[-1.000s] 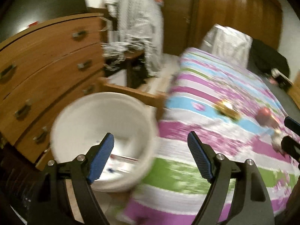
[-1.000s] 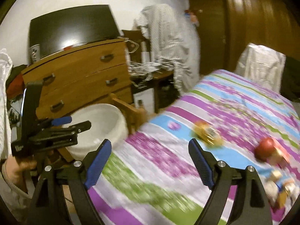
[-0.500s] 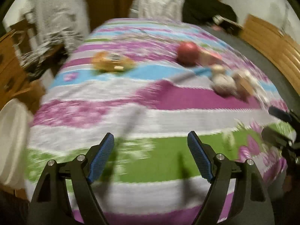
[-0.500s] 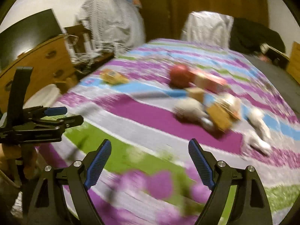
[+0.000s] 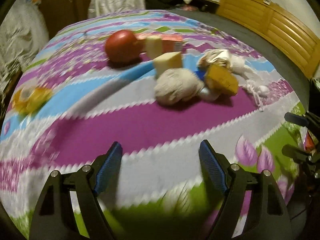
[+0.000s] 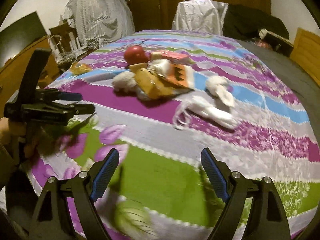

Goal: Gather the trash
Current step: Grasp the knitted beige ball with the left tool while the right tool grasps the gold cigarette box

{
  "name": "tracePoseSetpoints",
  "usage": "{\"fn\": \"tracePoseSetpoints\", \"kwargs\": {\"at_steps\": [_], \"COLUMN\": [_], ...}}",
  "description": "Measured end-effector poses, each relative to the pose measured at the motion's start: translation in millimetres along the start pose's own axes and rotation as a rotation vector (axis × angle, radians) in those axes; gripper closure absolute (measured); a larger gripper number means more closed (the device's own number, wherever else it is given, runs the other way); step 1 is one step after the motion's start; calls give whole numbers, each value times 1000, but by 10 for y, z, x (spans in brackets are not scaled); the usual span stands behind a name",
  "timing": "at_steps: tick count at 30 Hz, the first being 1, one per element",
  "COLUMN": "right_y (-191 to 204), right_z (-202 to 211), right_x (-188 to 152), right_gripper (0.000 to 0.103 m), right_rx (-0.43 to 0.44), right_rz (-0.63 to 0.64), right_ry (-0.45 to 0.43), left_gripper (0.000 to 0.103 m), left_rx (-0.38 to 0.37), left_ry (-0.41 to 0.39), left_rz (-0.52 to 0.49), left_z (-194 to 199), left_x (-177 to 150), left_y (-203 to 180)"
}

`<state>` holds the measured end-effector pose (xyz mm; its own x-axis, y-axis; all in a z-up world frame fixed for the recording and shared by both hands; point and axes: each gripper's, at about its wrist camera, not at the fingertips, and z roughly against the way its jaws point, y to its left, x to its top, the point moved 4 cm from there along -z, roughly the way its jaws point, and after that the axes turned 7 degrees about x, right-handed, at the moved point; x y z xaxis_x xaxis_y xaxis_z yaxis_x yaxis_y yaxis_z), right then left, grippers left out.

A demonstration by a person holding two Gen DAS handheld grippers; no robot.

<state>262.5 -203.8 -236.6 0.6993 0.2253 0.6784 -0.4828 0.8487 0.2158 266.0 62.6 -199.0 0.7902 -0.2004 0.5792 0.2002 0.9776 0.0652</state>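
My left claw [image 5: 160, 168] hangs released over the near edge of the bed [image 5: 140, 124], its blue pads spread wide with nothing between them, only the green and white stripes of the patterned cover below. My right claw [image 6: 160, 172] is likewise released and empty above the green band of the same cover. From the right wrist view I see the left claw off to the left side, held side-on over the bed's edge. Farther in, on the purple stripe, lies the heap of trash: a crumpled greyish wad [image 5: 178, 86] nearest me, touching a brown cardboard piece [image 5: 222, 78] just beside it on the right. Behind the wad stands a pale wedge-shaped block [image 5: 168, 62], and behind that an orange carton [image 5: 170, 40] lying flat, with a red ball [image 5: 122, 46] just left of it. To the right of the heap, white crumpled tissue [image 6: 218, 92] and a stringy white scrap [image 6: 184, 112] lie a little apart from the rest. A yellow wrapper [image 5: 30, 98] sits well apart, near the bed's left edge. Beyond the bed I see a white draped chair [image 6: 200, 14] and dark clothing [image 6: 254, 22].
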Motion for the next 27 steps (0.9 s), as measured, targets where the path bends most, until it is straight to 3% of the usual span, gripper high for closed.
{"fn": "tracePoseSetpoints", "kwargs": {"at_steps": [4, 12, 13, 14, 15, 19, 23, 27], "right_y": [-146, -113, -110, -102, -94, -42, -37, 205], "right_z": [-15, 35, 38, 50, 55, 46, -101, -337], "right_x": [-88, -43, -15, -8, 17, 135, 354, 702], "right_gripper": [19, 19, 19, 19, 19, 29, 37, 37], "right_rx": [17, 58, 65, 68, 76, 128, 202, 179], "right_rz": [-42, -43, -43, -44, -48, -66, -162, -66], "right_ry": [5, -9, -14, -19, -26, -51, -73, -112], "left_gripper": [26, 26, 32, 47, 56, 60, 60, 60], "left_rx": [-20, -38, -39, -37, -44, -39, -23, -43], "left_ry": [-20, -28, -28, -28, -24, -39, -29, -29], "left_rz": [-53, -31, -25, -13, 1, 33, 111, 165], "left_z": [-127, -380, -388, -389, -385, -275, -150, -74], "left_x": [254, 557, 559, 556, 549, 472, 294, 132], "left_y": [-156, -255, -247, -226, -197, -71, 161, 280]}}
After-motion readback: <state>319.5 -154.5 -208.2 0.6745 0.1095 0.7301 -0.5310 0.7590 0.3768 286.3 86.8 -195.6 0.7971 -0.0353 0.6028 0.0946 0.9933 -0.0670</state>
